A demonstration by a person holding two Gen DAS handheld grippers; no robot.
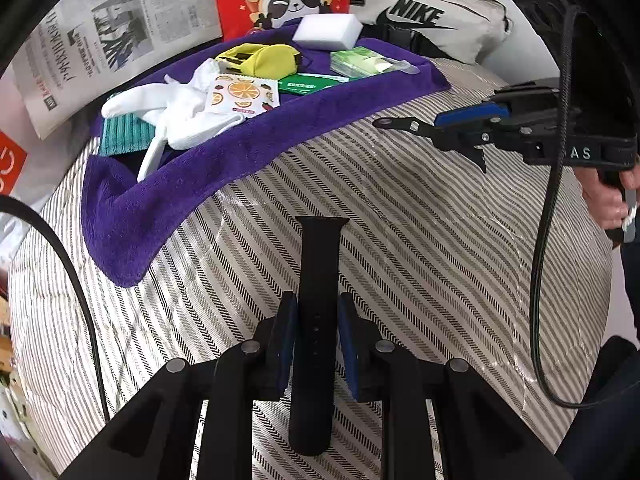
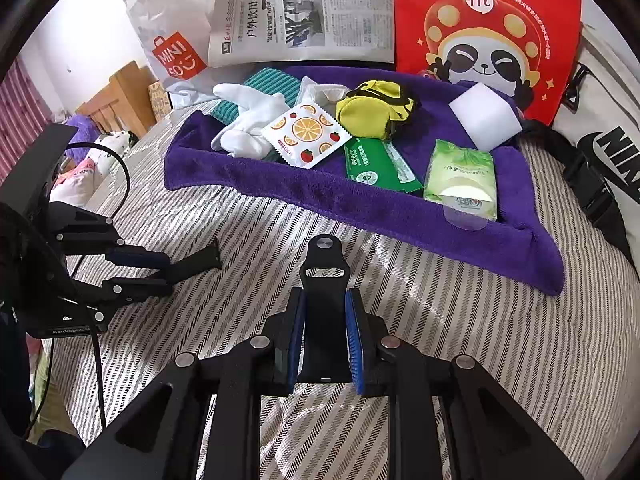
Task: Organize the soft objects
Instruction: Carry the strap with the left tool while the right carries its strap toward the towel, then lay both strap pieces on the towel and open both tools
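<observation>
Strap halves (image 1: 316, 320) in both tongs.

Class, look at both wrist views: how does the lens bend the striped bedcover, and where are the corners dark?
Left wrist view: the striped bedcover bulges like a dome, corners black. Right wrist view: stripes curve likewise, newspaper edges bow, corners dark; daylight is even.

A towel (image 2: 360, 200) lies on the bed (image 2: 460, 340). On the towel, the gloves (image 2: 248, 128) are left, the sponge (image 2: 484, 120) right, the pouch (image 2: 372, 112) between. Behind stand a newspaper (image 2: 304, 12) and a paper bag (image 2: 484, 24).
</observation>
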